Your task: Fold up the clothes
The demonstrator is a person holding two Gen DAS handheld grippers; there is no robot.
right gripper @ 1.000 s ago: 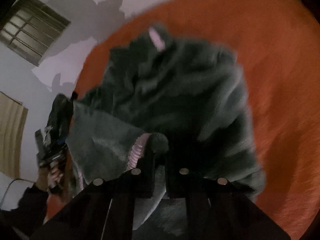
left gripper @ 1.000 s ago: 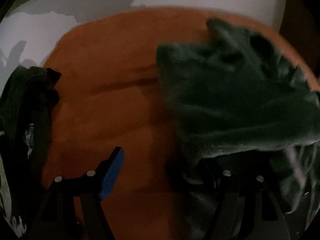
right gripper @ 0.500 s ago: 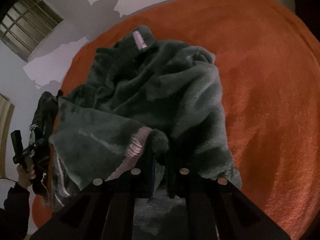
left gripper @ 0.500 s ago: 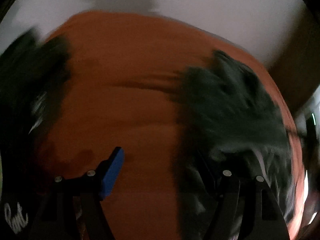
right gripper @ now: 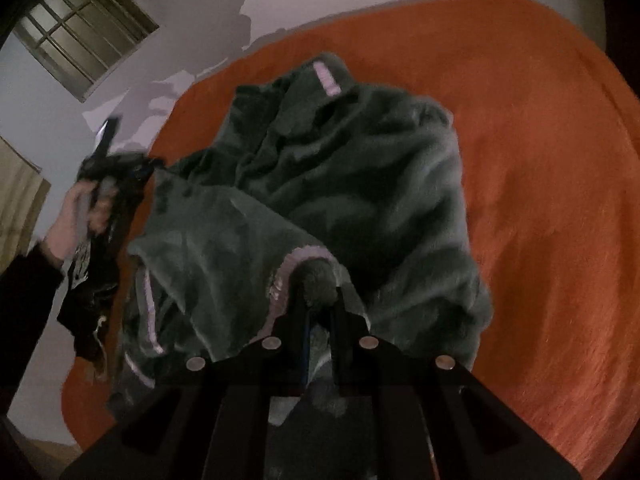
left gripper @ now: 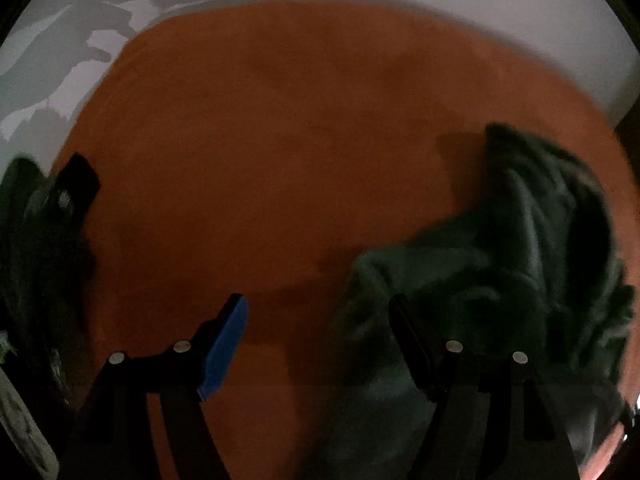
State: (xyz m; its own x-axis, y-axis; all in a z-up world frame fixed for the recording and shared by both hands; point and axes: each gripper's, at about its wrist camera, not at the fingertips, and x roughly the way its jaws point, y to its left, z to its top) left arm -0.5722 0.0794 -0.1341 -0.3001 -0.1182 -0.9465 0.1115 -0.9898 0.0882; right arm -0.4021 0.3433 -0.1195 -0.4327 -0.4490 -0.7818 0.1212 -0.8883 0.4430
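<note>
Right claw [right gripper: 318, 300] is clenched on a fold of the dark green fleece garment [right gripper: 340, 184], so its tips are buried in fluff. Left claw [left gripper: 320, 312] hangs released over the orange bed cover [left gripper: 280, 140]; the fleece hides part of its right finger. The dark clothes [left gripper: 36, 248] at left are too murky to identify. Since a second ago the fleece has slid toward the left-wrist view's lower right.

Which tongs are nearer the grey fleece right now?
Right. The right tongs are shut on a pink-trimmed edge of the grey fleece. The left tongs are open over the orange blanket, with the fleece beside one finger.
</note>
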